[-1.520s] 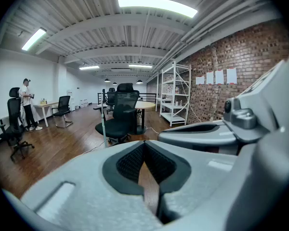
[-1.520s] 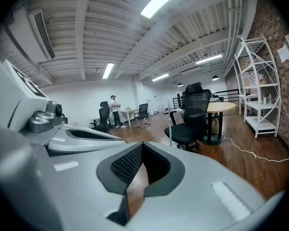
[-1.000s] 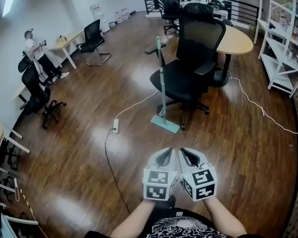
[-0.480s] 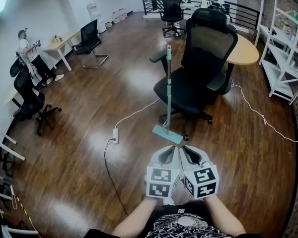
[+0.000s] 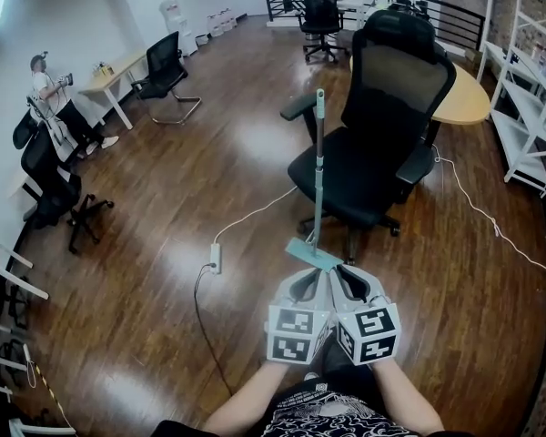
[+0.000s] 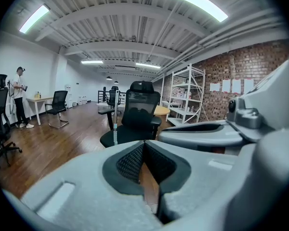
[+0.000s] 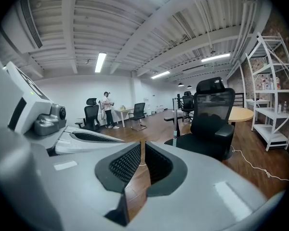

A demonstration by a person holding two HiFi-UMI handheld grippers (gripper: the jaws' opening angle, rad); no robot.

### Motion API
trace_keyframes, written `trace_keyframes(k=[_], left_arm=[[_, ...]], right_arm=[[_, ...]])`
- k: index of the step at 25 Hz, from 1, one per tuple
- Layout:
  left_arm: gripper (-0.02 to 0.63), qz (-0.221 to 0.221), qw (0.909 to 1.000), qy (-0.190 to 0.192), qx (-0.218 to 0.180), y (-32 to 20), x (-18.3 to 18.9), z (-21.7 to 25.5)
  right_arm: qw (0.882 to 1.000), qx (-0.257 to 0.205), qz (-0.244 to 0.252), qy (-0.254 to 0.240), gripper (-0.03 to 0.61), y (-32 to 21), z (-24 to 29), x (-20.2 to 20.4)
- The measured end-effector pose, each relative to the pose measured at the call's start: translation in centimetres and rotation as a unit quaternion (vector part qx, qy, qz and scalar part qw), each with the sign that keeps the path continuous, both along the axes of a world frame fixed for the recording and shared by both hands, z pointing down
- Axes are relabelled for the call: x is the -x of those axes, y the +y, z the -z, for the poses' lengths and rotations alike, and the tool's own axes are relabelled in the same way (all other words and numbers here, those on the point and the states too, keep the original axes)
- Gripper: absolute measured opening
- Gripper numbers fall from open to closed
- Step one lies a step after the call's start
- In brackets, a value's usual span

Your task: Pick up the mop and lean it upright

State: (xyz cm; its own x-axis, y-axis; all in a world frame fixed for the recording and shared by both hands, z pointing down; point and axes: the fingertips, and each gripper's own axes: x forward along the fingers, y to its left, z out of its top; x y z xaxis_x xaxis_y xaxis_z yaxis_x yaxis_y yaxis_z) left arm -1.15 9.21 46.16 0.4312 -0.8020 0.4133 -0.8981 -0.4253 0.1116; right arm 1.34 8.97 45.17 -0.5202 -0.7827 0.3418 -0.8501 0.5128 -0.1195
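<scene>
The mop stands upright, its grey and green handle leaning against the seat of a black office chair. Its flat teal head rests on the wood floor just ahead of my grippers. The handle also shows in the left gripper view as the mop and in the right gripper view as the mop. My left gripper is shut and empty. My right gripper sits beside it, its jaws opening with a thin gap and nothing between them. Neither touches the mop.
A white power strip with its cable lies on the floor left of the mop. A round wooden table stands behind the chair, with white shelving at the right. A person and other black chairs are far left.
The view has closed in on the mop and chair, and the mop head now lies just ahead of my grippers. The mop stays leaning on the chair. Both grippers stay side by side.
</scene>
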Motion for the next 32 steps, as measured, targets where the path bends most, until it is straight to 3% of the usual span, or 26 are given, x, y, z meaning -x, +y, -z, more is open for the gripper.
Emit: trace_keyframes(k=[12, 20, 32], left_arm=[[0.005, 0.032, 0.9992, -0.022, -0.003, -15.6, 0.0, 0.3], [0.005, 0.053, 0.9981, -0.031, -0.003, -22.4, 0.7, 0.3], [0.005, 0.027, 0.9994, -0.019, 0.011, -31.4, 3.0, -1.5]], right_arm=[[0.999, -0.005, 0.033, -0.014, 0.038, -16.1, 0.3, 0.1], [0.999, -0.002, 0.041, -0.019, 0.067, -23.8, -0.2, -0.1], [1.0, 0.021, 0.015, -0.002, 0.143, -33.5, -3.1, 2.2]])
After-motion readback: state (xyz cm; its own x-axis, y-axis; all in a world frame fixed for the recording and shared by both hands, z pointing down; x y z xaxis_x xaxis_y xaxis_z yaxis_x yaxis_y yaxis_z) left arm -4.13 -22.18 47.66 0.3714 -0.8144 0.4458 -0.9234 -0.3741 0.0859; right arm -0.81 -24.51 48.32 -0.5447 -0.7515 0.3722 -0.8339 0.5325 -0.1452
